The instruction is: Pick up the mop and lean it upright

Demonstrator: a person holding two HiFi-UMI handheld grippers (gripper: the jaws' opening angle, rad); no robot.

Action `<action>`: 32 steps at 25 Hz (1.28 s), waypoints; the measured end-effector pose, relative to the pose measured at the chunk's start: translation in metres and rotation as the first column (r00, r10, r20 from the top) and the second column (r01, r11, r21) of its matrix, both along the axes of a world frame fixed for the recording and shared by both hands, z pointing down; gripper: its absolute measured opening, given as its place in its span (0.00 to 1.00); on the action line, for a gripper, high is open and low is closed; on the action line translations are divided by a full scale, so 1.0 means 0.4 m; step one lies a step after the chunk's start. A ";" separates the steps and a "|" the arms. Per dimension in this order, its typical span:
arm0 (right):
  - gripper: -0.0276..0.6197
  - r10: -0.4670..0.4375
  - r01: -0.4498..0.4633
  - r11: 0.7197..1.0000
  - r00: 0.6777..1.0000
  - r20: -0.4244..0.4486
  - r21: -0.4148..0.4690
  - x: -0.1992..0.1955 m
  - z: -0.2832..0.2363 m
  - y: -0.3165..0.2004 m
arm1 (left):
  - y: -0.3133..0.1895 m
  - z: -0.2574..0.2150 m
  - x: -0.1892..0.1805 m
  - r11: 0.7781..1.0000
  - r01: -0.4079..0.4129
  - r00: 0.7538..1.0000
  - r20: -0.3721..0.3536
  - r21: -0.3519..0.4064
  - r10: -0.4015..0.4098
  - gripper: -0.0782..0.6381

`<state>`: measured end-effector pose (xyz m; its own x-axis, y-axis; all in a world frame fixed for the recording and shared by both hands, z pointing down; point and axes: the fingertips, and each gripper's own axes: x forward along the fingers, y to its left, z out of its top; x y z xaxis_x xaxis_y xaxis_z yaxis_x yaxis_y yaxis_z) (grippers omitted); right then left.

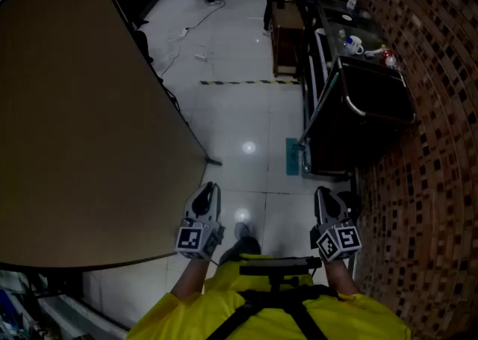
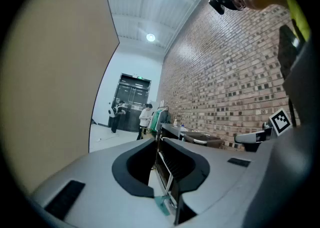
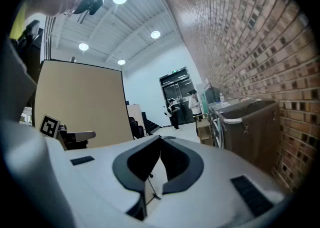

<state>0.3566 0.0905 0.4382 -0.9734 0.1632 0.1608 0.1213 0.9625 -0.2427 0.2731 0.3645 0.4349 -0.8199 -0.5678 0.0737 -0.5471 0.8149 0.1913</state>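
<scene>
Against the brick wall [image 1: 437, 181], a dark bin [image 1: 377, 96], contents unreadable; mop [image 1: 292, 156] at its foot; left gripper [image 1: 208, 187] narrowly parted, right gripper [image 1: 323, 191] pressed together.

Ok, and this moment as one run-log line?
phase: pre-grasp | mop: untouched, head on floor beside dark cart | left gripper: fingers slightly apart, empty | right gripper: fingers together, empty
</scene>
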 end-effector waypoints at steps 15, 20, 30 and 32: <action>0.05 0.060 -0.061 0.998 0.998 0.029 0.013 -0.707 0.033 -0.095 | -0.052 0.045 -0.732 1.000 -0.002 1.000 -0.004 -0.019 0.002 0.17; 0.05 0.031 -0.031 0.999 0.998 0.049 -0.008 -1.019 0.071 -0.201 | -0.117 0.040 -0.993 0.997 0.068 0.998 0.010 -0.019 -0.068 0.17; 0.05 0.142 -0.142 0.990 0.990 0.011 -0.007 -1.298 0.072 -0.416 | -0.419 0.014 -1.408 0.995 -0.097 0.995 0.031 -0.016 0.097 0.17; 0.05 0.237 -0.237 0.971 0.972 -0.008 -0.027 -1.299 0.085 -0.477 | -0.542 0.025 -1.471 0.976 -0.219 0.975 0.024 -0.015 0.220 0.17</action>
<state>-0.1629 -0.1001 0.4723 -0.9841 -0.0673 0.1644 -0.1104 0.9567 -0.2694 -0.3155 0.1477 0.4447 -0.6772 -0.7332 0.0623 -0.7174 0.6767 0.1659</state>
